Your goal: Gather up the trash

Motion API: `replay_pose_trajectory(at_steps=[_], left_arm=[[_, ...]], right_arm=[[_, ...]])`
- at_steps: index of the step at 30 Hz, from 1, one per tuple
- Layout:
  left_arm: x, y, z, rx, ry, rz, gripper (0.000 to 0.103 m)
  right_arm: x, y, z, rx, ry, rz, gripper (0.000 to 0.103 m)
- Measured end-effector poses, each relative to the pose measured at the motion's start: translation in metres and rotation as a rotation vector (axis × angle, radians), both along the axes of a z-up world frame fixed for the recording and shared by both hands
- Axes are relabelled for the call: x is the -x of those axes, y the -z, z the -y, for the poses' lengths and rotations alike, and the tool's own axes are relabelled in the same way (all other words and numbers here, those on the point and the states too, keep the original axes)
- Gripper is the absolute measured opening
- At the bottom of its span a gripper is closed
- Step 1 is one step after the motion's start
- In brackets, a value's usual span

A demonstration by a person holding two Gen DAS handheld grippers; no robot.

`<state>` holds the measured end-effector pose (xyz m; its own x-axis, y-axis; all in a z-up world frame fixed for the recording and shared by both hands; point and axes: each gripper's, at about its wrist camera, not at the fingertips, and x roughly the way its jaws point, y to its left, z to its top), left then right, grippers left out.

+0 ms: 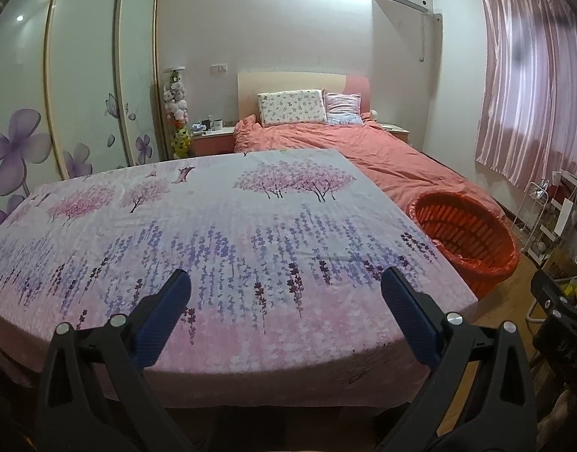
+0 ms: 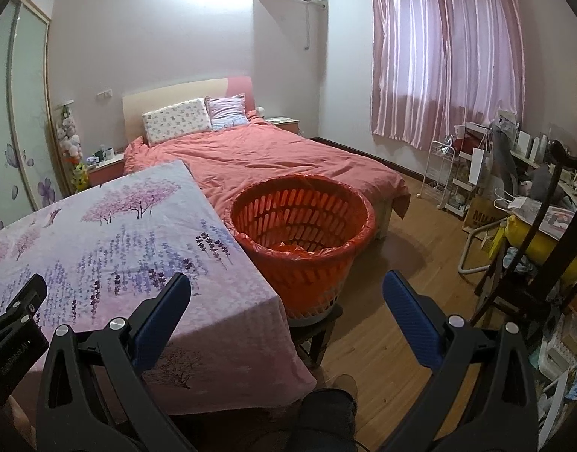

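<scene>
My left gripper [image 1: 284, 286]: jaws wide apart, empty, above the floral table [image 1: 213, 226]. My right gripper [image 2: 286, 288]: same spread, empty. One orange basket [image 2: 301, 241], red-lined, touching the table's right edge. Two pillows [image 2: 175, 118] beyond.

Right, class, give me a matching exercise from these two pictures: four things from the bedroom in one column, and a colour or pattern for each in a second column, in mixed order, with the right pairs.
Things:
1. basket
2. curtain
3. tablecloth
4. bedspread

Colours or patterns:
A. plain salmon pink
B. orange with slots in its wall
C. shiny pink, hanging in folds
D. printed with purple flowers and pink trees

Right pairs: 1-B, 2-C, 3-D, 4-A
</scene>
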<state>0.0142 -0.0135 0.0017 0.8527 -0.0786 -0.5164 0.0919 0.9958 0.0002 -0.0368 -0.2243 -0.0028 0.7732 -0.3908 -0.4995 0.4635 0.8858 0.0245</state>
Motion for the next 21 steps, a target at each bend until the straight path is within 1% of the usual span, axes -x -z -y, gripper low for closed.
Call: replay_pose_trajectory(at_steps=[9, 21], left_arm=[[0.007, -0.008, 0.003, 0.01, 0.017, 0.019, 0.099], [0.011, -0.015, 0.005, 0.029, 0.039, 0.032, 0.099]], right_arm=[[0.003, -0.003, 0.004, -0.02, 0.003, 0.005, 0.101], [0.004, -0.004, 0.004, -0.02, 0.004, 0.008, 0.101]])
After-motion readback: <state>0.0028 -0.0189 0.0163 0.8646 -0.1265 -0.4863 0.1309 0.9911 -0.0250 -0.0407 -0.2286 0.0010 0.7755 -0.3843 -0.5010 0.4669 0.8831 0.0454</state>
